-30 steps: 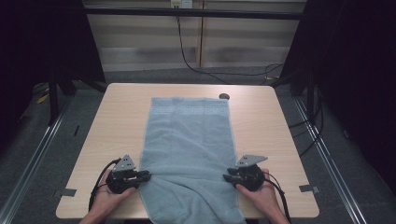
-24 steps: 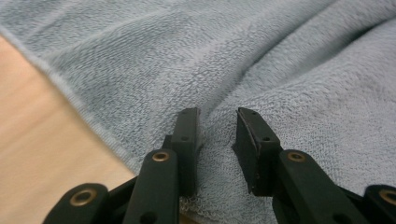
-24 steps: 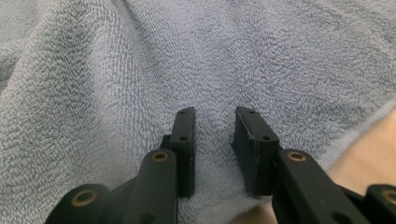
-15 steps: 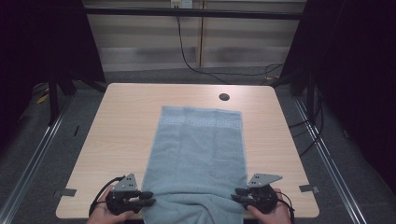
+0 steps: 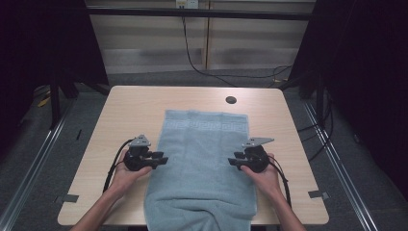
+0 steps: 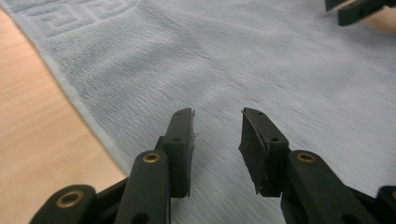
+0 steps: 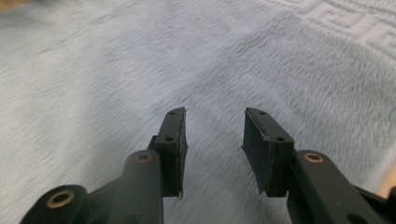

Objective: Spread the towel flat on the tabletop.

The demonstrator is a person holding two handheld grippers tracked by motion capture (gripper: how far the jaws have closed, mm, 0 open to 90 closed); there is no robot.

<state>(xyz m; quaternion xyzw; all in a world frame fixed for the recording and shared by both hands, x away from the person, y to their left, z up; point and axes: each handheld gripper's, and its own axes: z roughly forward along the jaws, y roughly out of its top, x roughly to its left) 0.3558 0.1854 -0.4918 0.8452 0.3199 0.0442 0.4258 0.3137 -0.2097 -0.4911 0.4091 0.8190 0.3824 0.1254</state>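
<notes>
Blue towel (image 5: 204,163) is seen from the high view between the left gripper (image 5: 161,160) and right gripper (image 5: 233,162), its near end draped off the table (image 5: 120,110). From both gripper views, jaws just spread, nothing is pinched. Cloth could be dragged or bunched if an edge is grabbed unevenly.

No readable text, label, brand, number or sign on any surface here.
</notes>
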